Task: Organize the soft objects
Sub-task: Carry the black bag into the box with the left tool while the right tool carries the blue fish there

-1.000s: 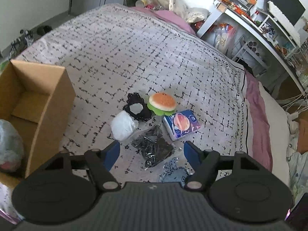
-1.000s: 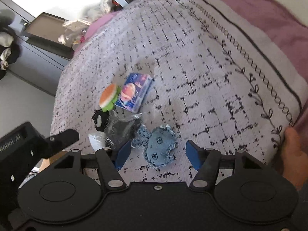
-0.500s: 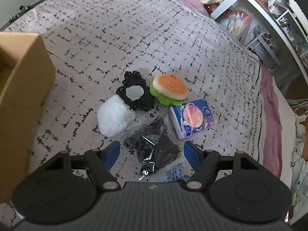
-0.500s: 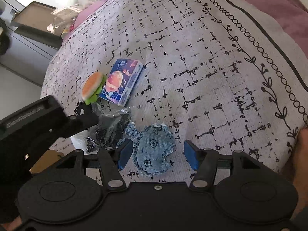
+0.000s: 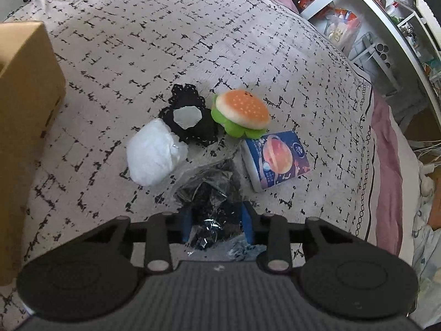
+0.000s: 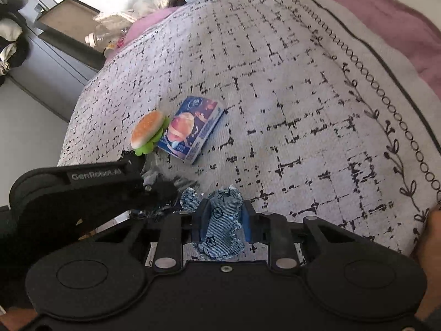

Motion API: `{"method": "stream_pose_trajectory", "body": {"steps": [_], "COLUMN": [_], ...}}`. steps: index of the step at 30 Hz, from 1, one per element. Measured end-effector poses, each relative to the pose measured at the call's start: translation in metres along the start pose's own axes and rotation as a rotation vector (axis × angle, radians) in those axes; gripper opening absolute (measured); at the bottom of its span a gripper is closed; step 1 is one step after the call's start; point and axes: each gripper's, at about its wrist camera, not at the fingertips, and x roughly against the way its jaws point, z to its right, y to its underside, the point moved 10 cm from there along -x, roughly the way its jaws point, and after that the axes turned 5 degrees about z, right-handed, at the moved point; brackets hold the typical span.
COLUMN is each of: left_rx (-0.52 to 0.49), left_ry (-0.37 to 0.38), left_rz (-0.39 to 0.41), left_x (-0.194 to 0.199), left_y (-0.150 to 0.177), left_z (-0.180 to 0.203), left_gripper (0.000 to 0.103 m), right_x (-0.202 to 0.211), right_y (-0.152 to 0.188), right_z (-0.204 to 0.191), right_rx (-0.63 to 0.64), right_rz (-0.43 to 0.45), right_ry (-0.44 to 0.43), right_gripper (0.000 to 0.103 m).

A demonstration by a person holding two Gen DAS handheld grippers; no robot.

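Soft things lie clustered on the patterned bedspread. My left gripper (image 5: 216,224) is shut on a clear bag of black items (image 5: 210,190). My right gripper (image 6: 223,223) is shut on a blue denim piece (image 6: 220,220). Beyond the left gripper lie a white soft bundle (image 5: 154,155), a black lace piece (image 5: 187,118), a plush burger (image 5: 242,111) and a blue tissue pack (image 5: 275,160). The burger (image 6: 147,132) and tissue pack (image 6: 190,128) also show in the right wrist view, with the left gripper's body (image 6: 82,190) at left.
An open cardboard box (image 5: 24,110) stands at the left on the bed. The bed's edge with pink sheet (image 5: 386,179) runs at the right; shelves (image 5: 386,13) stand beyond. A dark cabinet (image 6: 55,49) is past the bed's far end.
Both grippers moved down and forward onto the pile and closed: the left on the bag of black items, the right on the denim piece.
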Motion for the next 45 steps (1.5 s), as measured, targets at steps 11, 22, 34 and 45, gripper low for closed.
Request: {"method": "stream_pose_trajectory", "body": {"steps": [11,22,34,45], "left_rx": [-0.027,0.004,0.028,0.043], "left_ry": [0.028,0.042,0.049,0.064], "left_rz": [0.075,0.148,0.189,0.227], "left_x": [0.052,0.101,0.135,0.161], "left_y": [-0.01,-0.018,-0.017,-0.022], "left_z": [-0.003,-0.028,-0.058,-0.086], "left_gripper": [0.035,0.035,0.035,0.035], "right_x": [0.028,0.062,0.079,0.097], "right_y": [-0.011,-0.009,0.008,0.015], "right_z": [-0.021,-0.049,-0.076,-0.097], "right_rx": [0.087,0.186,0.307,0.351], "right_rz": [0.091,0.15,0.17,0.216], "right_ry": [-0.051,-0.13,-0.187,-0.243], "right_gripper": [0.023,0.02,0.009,0.008]}}
